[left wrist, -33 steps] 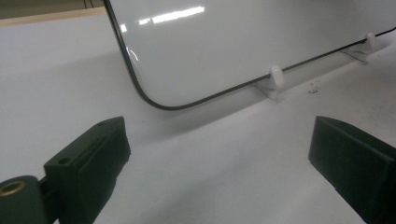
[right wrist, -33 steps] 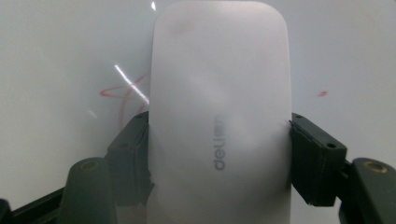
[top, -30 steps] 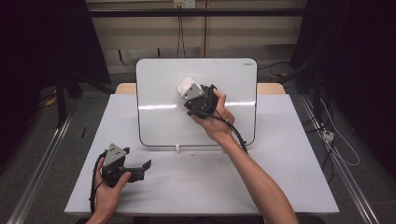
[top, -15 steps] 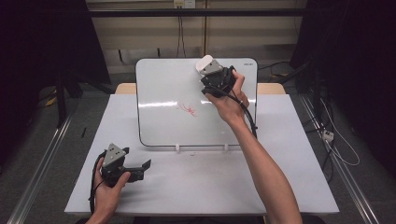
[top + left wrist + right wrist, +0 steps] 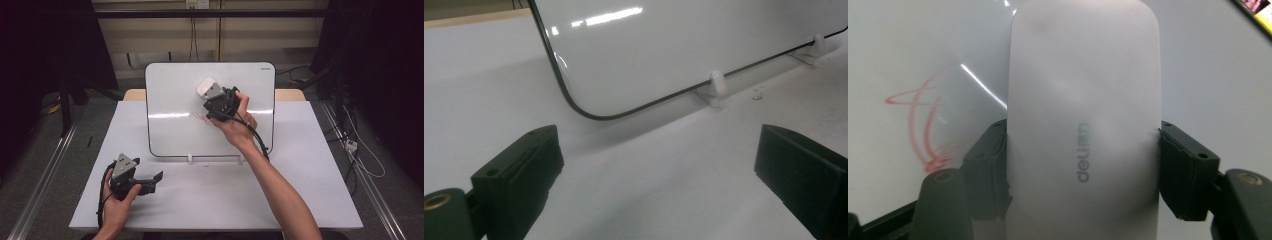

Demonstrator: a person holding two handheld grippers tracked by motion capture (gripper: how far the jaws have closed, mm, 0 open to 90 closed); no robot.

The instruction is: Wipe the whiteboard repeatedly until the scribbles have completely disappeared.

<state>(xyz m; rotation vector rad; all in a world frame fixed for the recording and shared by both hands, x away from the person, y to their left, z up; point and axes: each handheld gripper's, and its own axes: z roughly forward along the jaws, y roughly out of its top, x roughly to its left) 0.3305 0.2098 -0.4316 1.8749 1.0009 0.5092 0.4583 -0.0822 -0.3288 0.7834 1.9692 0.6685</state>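
Clamped eraser (image 5: 1083,125) mid-whiteboard (image 5: 170,95), beside red scribble (image 5: 923,130)

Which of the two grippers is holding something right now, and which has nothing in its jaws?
The right gripper, up against the white whiteboard, is shut on the white oblong plastic eraser. The left gripper rests open on the white table.

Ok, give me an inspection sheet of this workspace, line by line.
Surface: white table top, a few dark specks near the board's feet.
Job's things: whiteboard propped upright on white clips; red scribble partly wiped; white eraser against the board.
Clutter: nothing seen.
Grippers: right gripper shut on the eraser; left gripper open, resting on the table.
Cables: black cable trailing along the right forearm.
Surroundings: dark curtains, wall cables, floor rails.
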